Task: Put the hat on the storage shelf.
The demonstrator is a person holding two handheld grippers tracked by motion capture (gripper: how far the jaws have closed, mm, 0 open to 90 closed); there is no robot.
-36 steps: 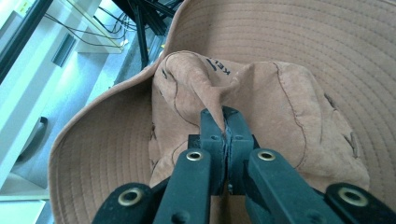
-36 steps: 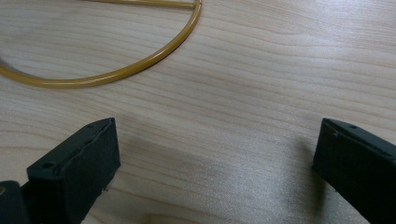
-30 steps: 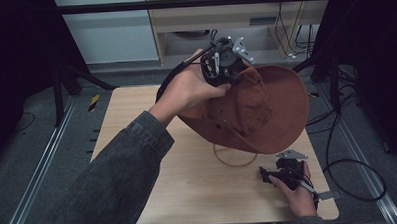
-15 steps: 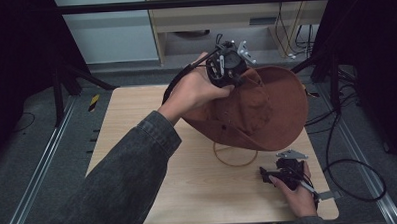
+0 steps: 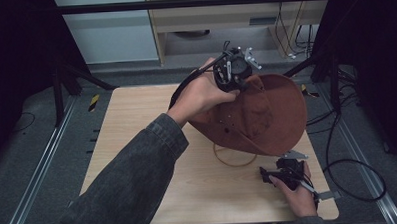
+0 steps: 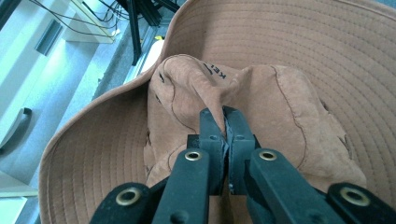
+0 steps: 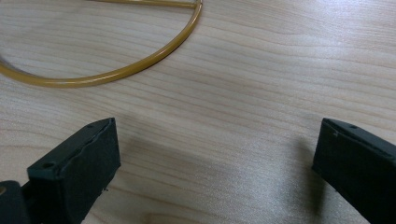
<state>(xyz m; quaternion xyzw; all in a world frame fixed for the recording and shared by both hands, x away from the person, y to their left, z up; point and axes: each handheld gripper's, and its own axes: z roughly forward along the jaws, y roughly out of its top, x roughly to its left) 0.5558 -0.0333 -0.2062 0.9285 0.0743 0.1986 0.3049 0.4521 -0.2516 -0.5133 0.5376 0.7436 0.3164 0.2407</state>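
A wide-brimmed brown suede hat (image 5: 266, 117) hangs tilted above the far right part of the pale wooden table (image 5: 137, 129), its brim facing you and its lower edge close over the tabletop. Your left gripper (image 6: 223, 116) has it by the crown: in the left gripper view the two black jaws are clamped together on a pinched fold of the soft leather, with the stitched brim spreading all around them. In the high view that same gripper (image 5: 233, 73) sits at the hat's upper edge, your hand wrapped round its body and your denim sleeve (image 5: 134, 179) crossing the table.

By the look of it, the pickup is done and the hat is fully in your grasp; what remains is to carry it to wherever it belongs and set it down, and nothing here marks that spot. A thin amber cord loop (image 5: 234, 158) lies on the wood beneath the hat's lower edge; whether it is attached to the hat cannot be told.

Your right gripper (image 5: 283, 174) rests low at the near right of the table, just below the hat's brim. Its jaws stand wide apart over bare wood in the right gripper view, holding nothing, with the cord loop (image 7: 116, 72) curving just ahead of them.
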